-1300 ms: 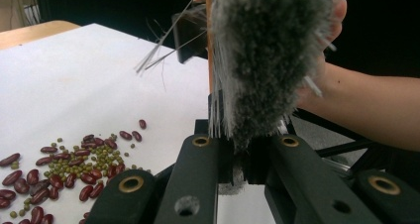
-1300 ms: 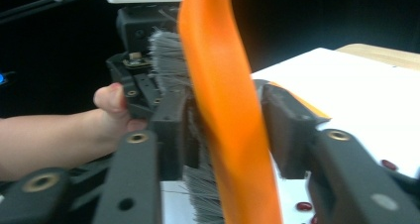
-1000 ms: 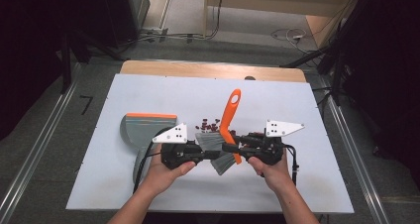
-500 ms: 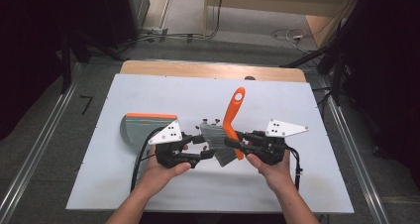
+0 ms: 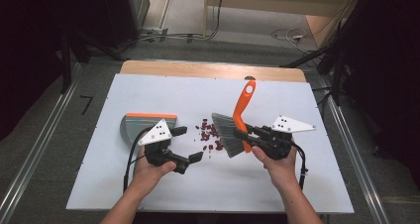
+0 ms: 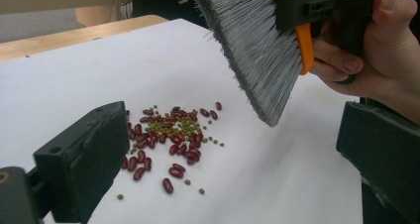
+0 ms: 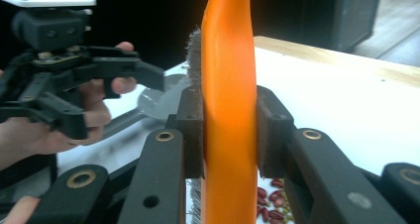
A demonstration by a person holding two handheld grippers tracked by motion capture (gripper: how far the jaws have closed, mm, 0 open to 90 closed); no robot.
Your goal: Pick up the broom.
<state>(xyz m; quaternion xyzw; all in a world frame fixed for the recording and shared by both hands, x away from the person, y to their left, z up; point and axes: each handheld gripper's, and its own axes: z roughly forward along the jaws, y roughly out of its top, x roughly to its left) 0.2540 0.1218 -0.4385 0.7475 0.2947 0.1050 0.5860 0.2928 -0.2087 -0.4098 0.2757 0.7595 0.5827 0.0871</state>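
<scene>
Right tongs [image 5: 243,133] clamping brush [image 5: 236,122], bristles hiding some beans [image 5: 208,135]

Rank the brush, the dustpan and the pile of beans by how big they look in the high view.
1. brush, largest.
2. dustpan, partly hidden behind the left claw, so it may rival the brush.
3. pile of beans, smallest.

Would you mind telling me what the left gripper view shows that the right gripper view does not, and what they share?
Left gripper view alone: small green beans mixed into the pile, and the brush's grey bristle edge hanging above the table.

Right gripper view alone: the right gripper clamped on the orange brush handle, the left gripper open, and the grey dustpan behind it.

Both: red kidney beans on the white table.
</scene>
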